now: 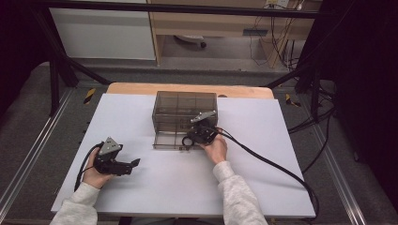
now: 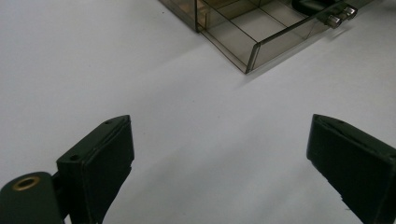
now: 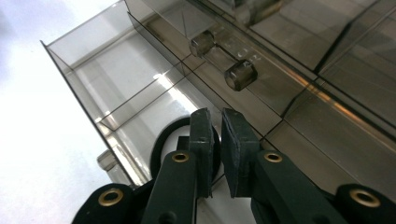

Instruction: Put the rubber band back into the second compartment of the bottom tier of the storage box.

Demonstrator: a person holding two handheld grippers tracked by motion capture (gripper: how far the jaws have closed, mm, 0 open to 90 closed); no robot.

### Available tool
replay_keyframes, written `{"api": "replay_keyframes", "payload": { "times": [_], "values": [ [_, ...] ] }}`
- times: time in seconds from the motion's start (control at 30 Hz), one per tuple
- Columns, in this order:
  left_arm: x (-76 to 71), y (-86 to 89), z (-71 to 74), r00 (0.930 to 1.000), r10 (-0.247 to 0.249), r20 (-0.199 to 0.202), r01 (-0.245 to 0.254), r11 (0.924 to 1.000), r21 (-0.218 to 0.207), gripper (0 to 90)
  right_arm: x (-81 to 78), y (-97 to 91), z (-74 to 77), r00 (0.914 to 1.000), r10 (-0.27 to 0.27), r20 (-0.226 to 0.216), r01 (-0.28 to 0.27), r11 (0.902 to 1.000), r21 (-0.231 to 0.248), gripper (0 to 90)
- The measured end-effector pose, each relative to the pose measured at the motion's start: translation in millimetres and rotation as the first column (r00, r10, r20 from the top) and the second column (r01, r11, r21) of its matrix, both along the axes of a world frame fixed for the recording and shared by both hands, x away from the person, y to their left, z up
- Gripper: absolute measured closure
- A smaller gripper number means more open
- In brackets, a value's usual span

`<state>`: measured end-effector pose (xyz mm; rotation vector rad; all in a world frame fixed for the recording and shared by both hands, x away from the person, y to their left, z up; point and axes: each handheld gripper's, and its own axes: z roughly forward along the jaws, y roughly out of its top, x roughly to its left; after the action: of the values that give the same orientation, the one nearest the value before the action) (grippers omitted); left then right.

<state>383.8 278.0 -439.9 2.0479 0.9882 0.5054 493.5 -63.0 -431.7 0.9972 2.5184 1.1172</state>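
White tabletop (image 1: pixel 263 178) lies bare around the left gripper (image 1: pixel 133 164), whose jaws stand wide apart with nothing between them, well clear of the table's left edge. At centre, the smoky plastic drawer cabinet (image 1: pixel 183 105) has its bottom drawer (image 1: pixel 164 140) pulled out. A black ring (image 3: pixel 161 140) lies inside the drawer, just behind the right gripper (image 3: pixel 217 135). That gripper's jaws are nearly together and I see nothing pinched between them. A clumsy lift could snag the ring on the drawer's thin wall, and a shove could skid the light cabinet backward. Farther right, the trailing cable (image 1: pixel 272 161) might drag, though open table remains there.
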Motion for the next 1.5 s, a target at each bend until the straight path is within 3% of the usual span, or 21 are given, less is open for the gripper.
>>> {"api": "replay_keyframes", "payload": {
  "times": [0.27,0.6,0.8,1.07,1.3,1.5],
  "values": [
    [-0.3,0.1,0.3,1.0000,0.000,0.001,0.000,1.0000,-0.001,7.5,-9.8,-2.5,13.2,0.9994,0.024,0.027,-0.024,0.9997,0.007,76.3],
    [-0.3,0.5,0.4,1.0000,0.004,0.000,-0.004,1.0000,-0.002,7.5,-23.7,-8.6,31.2,0.9989,0.036,0.031,-0.037,0.9988,0.031,55.0],
    [-0.2,-0.1,0.0,1.0000,0.002,-0.001,-0.002,1.0000,0.001,7.4,-30.6,-16.8,38.2,0.9991,0.038,0.016,-0.039,0.9982,0.045,46.8],
    [-0.2,0.0,0.1,1.0000,0.003,-0.001,-0.003,1.0000,0.002,7.4,-37.0,-32.5,41.2,0.9994,0.028,0.022,-0.029,0.9980,0.057,28.3],
    [-0.1,-0.1,0.0,1.0000,0.002,-0.002,-0.002,1.0000,0.003,7.3,-41.1,-47.3,39.4,1.0000,0.007,0.000,-0.007,0.9976,0.069,13.1],
    [-0.5,-0.1,0.6,1.0000,0.003,-0.001,-0.003,1.0000,0.001,7.3,-45.7,-62.8,34.3,1.0000,-0.005,-0.004,0.005,0.9977,0.067,6.0]
  ]
}}
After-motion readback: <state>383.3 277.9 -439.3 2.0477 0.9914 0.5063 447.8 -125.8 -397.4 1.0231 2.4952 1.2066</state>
